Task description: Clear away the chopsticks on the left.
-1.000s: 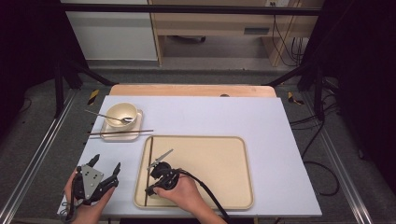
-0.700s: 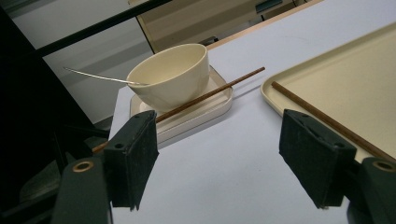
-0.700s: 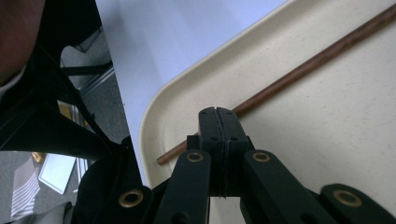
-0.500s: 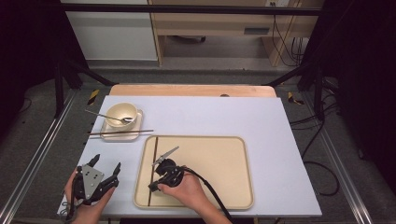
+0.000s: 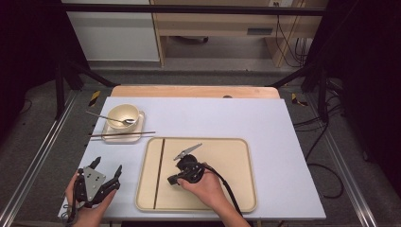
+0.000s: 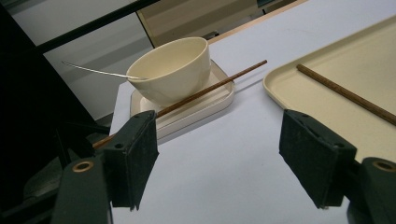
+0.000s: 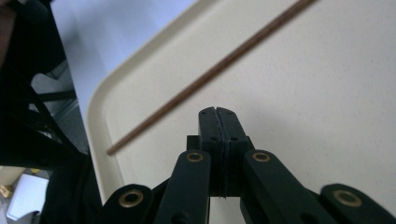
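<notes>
Since the earlier frames, the right claw (image 5: 171,179) is sliding over the tray away from the dropped chopstick toward the tray's middle; the left claw (image 5: 105,166) is staying where it was at the near-left corner.

Work in hand, as I am reading it: carrying a pair of chopsticks from the small dish onto the tray, one at a time. Going by size:

- White rectangular surface (image 5: 283,142) is carrying everything.
- Large cream plastic tray (image 5: 236,189) is lying at the near centre.
- Small cream square dish (image 5: 138,134) is sitting at the far left with the cream ceramic bowl (image 5: 122,115) and a thin metal spoon (image 5: 101,115) resting in it.
- First dark wooden chopstick (image 5: 159,172) is lying flat in the tray's left part, parallel to its left rim. This half is looking done.
- Second dark wooden chopstick (image 5: 120,134) is lying across the dish's near edge, untouched. This half is remaining.

Right claw is standing pressed together on nothing, above the tray floor beside the first chopstick (image 7: 210,77). Left claw is standing wide apart and empty, aimed at the dish.
</notes>
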